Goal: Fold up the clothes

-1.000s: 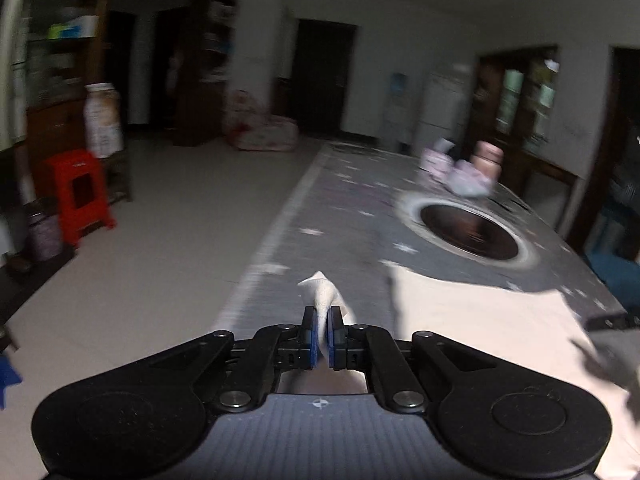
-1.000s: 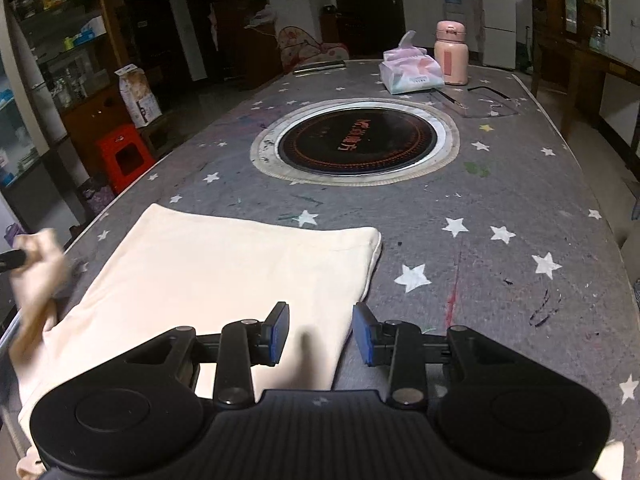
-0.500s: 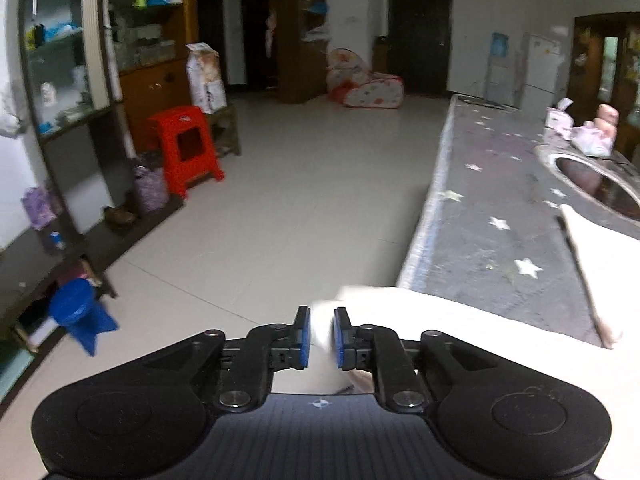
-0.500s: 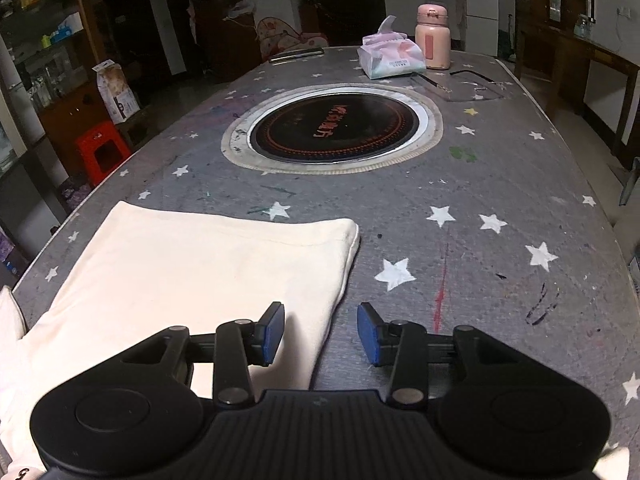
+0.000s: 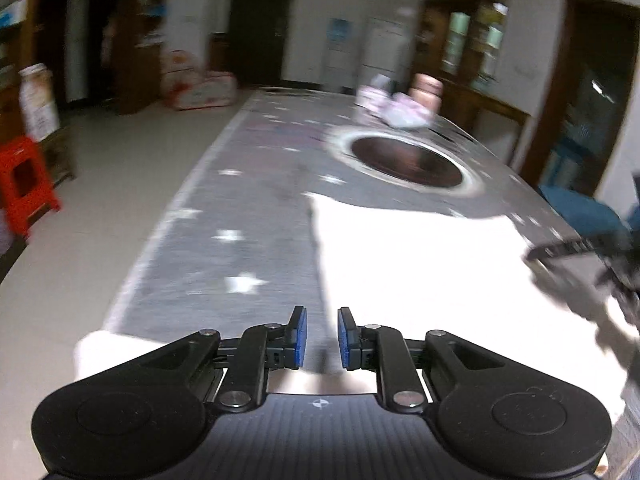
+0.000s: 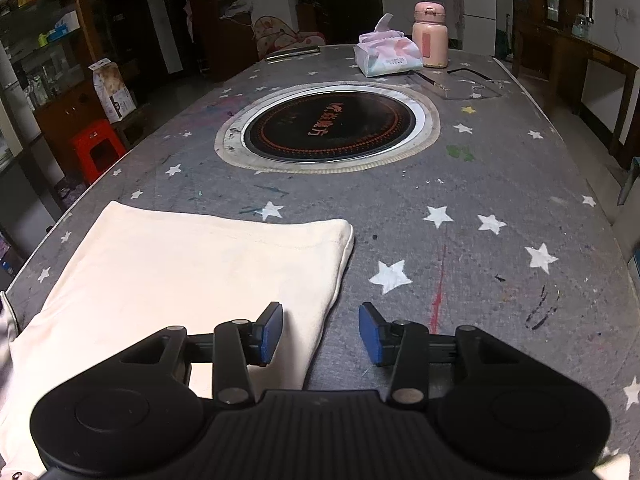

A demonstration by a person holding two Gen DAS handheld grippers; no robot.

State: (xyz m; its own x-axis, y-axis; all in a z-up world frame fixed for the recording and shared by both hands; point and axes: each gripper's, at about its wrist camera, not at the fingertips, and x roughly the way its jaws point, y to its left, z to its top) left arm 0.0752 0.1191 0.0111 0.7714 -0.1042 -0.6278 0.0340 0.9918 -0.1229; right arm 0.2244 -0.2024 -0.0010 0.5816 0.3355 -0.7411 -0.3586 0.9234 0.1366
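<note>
A cream garment [image 6: 192, 264] lies flat on the grey star-patterned table [image 6: 500, 184], its right edge folded. In the left wrist view the garment [image 5: 420, 256] spreads ahead and to the right, and a part of it hangs over the table's near edge. My left gripper [image 5: 319, 336] is open and empty, just above the garment's left edge. My right gripper [image 6: 319, 332] is open and empty, hovering over the garment's right edge. The right gripper also shows, blurred, at the right of the left wrist view [image 5: 592, 264].
A round black cooktop [image 6: 328, 128] is set into the table's middle. A tissue pack [image 6: 388, 58] and a pink bottle [image 6: 430, 36] stand at the far end. A red stool [image 6: 98, 148] stands on the floor to the left.
My left gripper let go of the cloth it pinched, opened, and swung back to face along the table. My right gripper stayed open and barely moved.
</note>
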